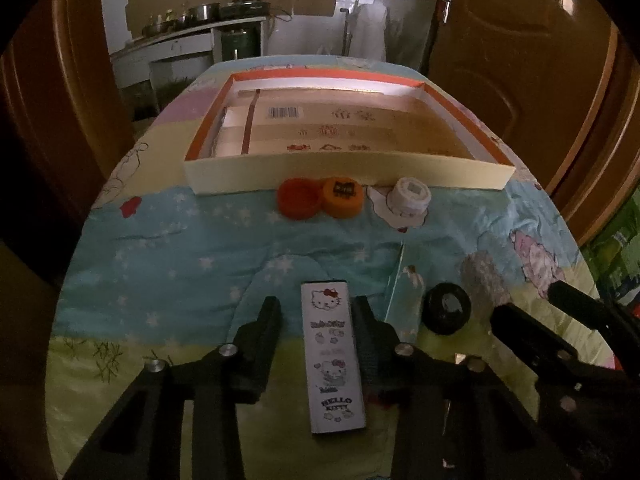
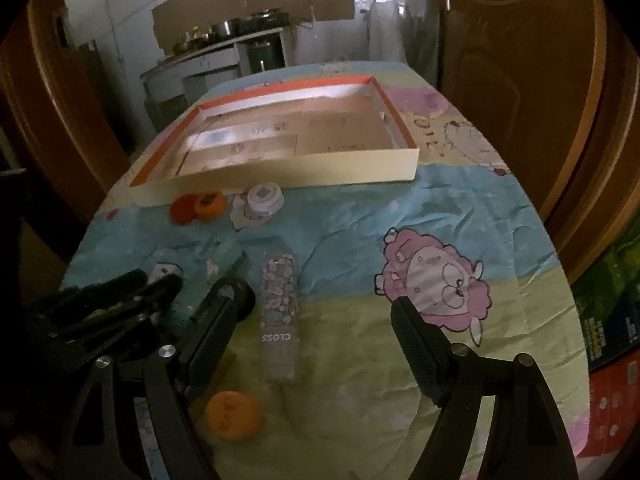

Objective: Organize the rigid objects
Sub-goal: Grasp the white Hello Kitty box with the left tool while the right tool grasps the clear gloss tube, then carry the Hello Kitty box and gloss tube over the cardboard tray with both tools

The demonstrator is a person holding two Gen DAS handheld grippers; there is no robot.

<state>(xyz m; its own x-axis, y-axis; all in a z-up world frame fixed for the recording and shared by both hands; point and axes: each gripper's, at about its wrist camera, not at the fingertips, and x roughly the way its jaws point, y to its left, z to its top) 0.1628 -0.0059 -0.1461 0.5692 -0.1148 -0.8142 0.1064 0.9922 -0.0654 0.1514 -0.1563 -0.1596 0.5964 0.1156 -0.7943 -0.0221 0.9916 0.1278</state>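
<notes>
Ahead, caps (image 1: 320,199) are seen before the left tongs (image 1: 316,312), half-closed around the white box (image 1: 334,356) untouched; right tongs (image 2: 320,312) released.

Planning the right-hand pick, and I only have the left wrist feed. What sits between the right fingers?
Observer: A long box marked GLOSS lies flat between the right gripper and its wide-open fingers, untouched, nearer the finger on the picture's left.
Operator: Anything else close?
Observer: An orange cap on the cloth, near the base of that same finger.
Operator: Other side?
Observer: Only cloth with a pink sheep print.
</notes>
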